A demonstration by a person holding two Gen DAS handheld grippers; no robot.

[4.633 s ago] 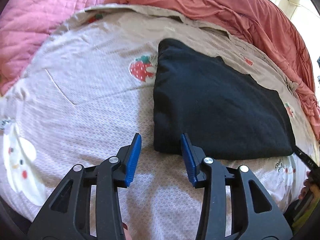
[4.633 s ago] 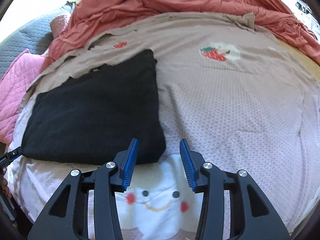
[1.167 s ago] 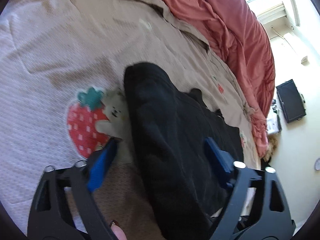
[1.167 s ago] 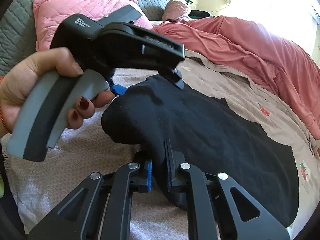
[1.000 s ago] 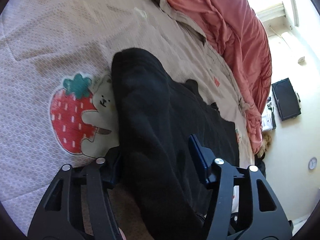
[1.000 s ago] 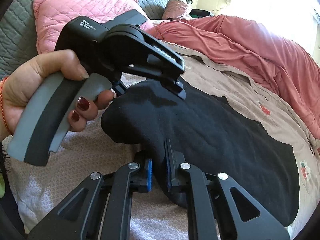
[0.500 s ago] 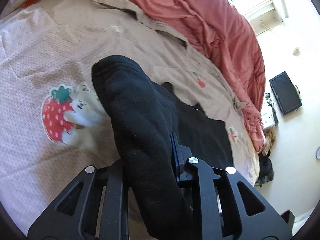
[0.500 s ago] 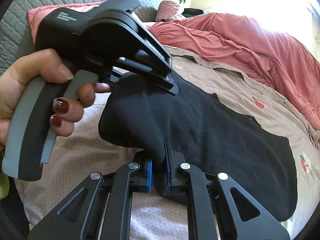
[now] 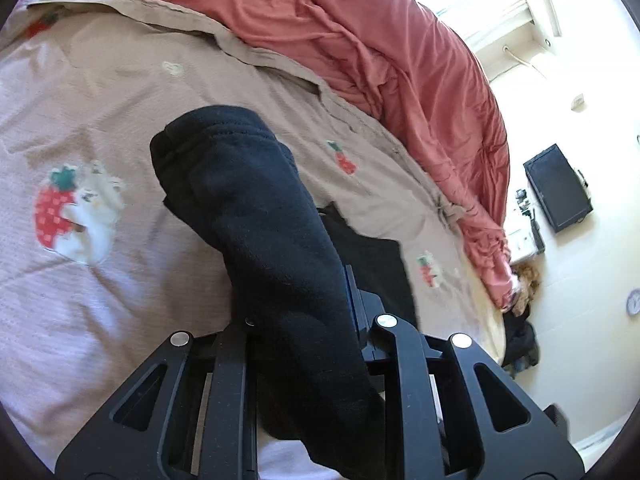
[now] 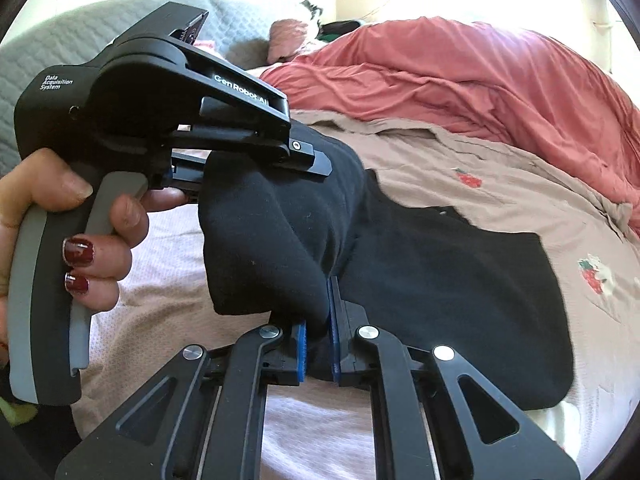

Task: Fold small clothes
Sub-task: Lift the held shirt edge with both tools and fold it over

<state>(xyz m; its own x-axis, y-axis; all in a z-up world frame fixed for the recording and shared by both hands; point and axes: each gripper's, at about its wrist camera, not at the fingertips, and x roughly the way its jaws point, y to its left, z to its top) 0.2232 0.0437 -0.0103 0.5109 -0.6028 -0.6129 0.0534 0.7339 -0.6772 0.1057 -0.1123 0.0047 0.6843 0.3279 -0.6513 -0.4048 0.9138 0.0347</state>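
Observation:
The black garment [image 10: 440,280] lies on the bed with its left edge lifted. My right gripper [image 10: 318,340] is shut on the near corner of that edge. My left gripper [image 9: 304,312] is shut on the far corner; the black cloth [image 9: 256,216] bulges up between its fingers and hides the left finger's pad. In the right wrist view the left gripper [image 10: 256,160] shows from the side, held by a hand with red nails [image 10: 80,220]. The rest of the garment stays flat on the sheet to the right.
The beige sheet [image 9: 100,92] has strawberry prints [image 9: 54,208]. A bunched red duvet [image 9: 380,60] lies along the far side of the bed. A grey quilted cover [image 10: 60,52] is at the left. A black screen [image 9: 556,192] stands beyond the bed's edge.
My left gripper closed on the garment's far corner and raised it. The right gripper stayed shut on the near corner and both lifted the edge higher off the sheet.

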